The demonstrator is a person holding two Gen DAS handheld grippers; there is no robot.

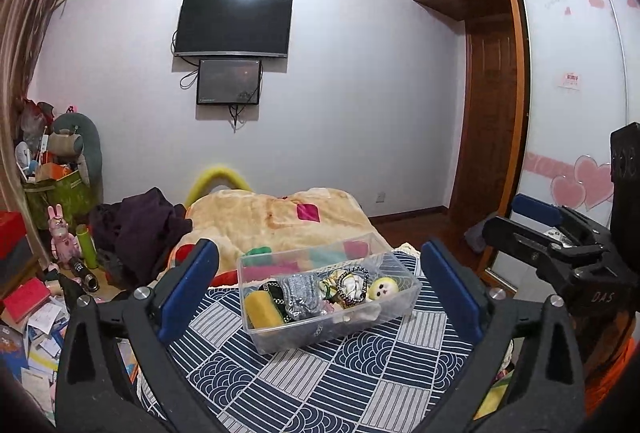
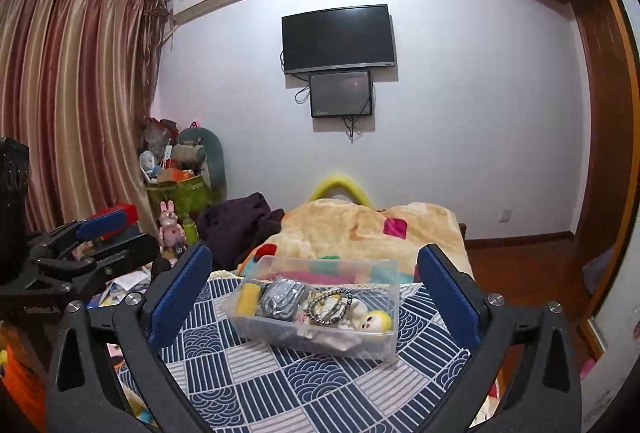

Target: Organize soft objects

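Observation:
A clear plastic box point(image 1: 404, 295) sits on a blue patterned cloth point(image 1: 304, 381) on the bed. It holds a yellow roll point(image 1: 262, 309), a grey sparkly pouch point(image 1: 300, 293), beaded bracelets point(image 1: 352, 283) and a small yellow-haired doll head point(image 1: 383, 289). My left gripper point(image 1: 320, 293) is open and empty, its blue pads either side of the box, a little short of it. My right gripper point(image 2: 314, 293) is open and empty in front of the same box point(image 2: 384, 347). In the right wrist view the doll head point(image 2: 374, 321) lies at the box's near right corner.
A cream blanket point(image 1: 256, 217) and dark clothes point(image 1: 140, 229) lie behind the box. Toys, a green bin point(image 1: 60, 193) and scattered books point(image 1: 28, 317) crowd the floor at left. A wardrobe point(image 1: 568, 93) stands at right. The right gripper shows in the left wrist view point(image 1: 552, 233).

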